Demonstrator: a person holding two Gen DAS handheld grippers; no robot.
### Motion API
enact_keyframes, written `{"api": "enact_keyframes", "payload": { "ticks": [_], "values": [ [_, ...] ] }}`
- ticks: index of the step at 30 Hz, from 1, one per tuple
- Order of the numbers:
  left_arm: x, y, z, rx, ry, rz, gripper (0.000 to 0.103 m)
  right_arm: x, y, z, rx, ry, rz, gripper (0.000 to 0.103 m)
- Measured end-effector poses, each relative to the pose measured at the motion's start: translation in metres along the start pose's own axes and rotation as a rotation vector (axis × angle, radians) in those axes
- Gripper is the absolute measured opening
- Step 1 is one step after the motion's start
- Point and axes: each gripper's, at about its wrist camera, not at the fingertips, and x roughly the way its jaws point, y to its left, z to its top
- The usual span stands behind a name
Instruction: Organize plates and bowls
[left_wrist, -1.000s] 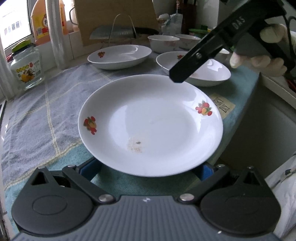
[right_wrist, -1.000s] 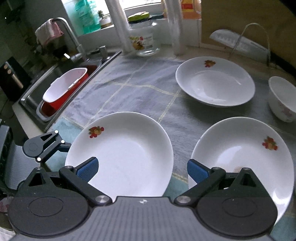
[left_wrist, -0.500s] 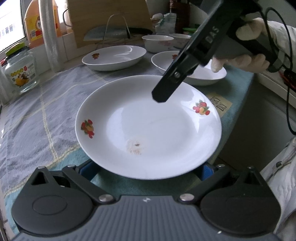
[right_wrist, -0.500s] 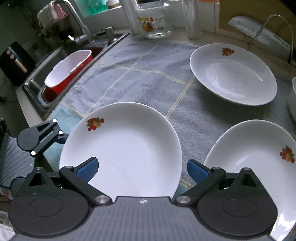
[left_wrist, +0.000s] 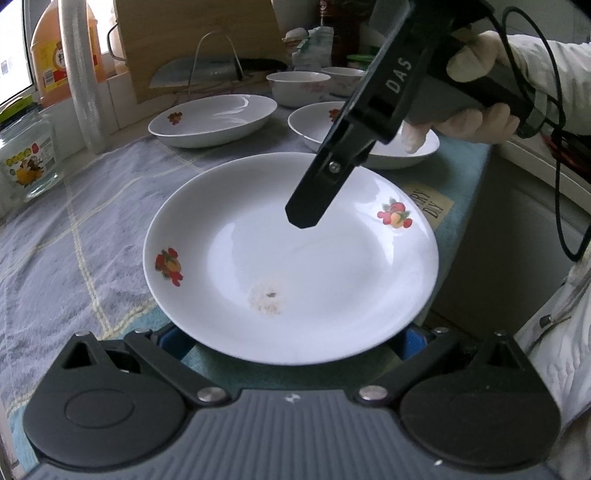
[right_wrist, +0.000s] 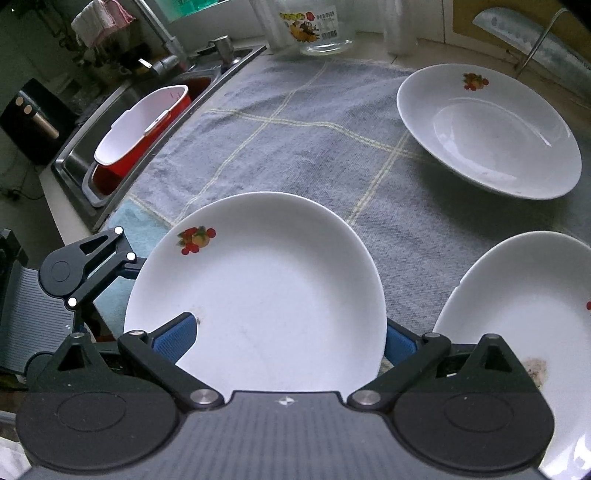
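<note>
While both grippers (left_wrist: 288, 338) (right_wrist: 286, 338) spread wide around one plate (left_wrist: 314, 277): three plates, apparently two bowls (left_wrist: 297, 86).

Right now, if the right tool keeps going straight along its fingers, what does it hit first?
Probably the near plate. The right tool angles down over that plate's white centre, with a gap below the tip, and its open fingers straddle the plate. How high it sits is hard to judge.
</note>
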Motion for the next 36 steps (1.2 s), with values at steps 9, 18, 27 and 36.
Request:
{"api": "enact_keyframes", "payload": {
  "ticks": [9,18,27,36],
  "values": [
    [0.0,0.001,0.001,0.009,0.007,-0.007,0.103,0.002,-0.003,0.001,0.006,0.001,0.017,0.103],
    [0.002,-0.001,0.004,0.009,0.026,0.005,0.103,-0.002,-0.002,0.001,0.003,0.005,0.03,0.103],
    [-0.002,0.0,0.008,-0.014,0.037,0.025,0.102,-0.007,0.006,0.005,-0.015,0.005,0.041,0.103],
    [-0.015,0.009,0.014,-0.039,0.022,0.073,0.102,-0.015,0.016,0.026,-0.07,-0.02,0.056,0.103]
  ]
}}
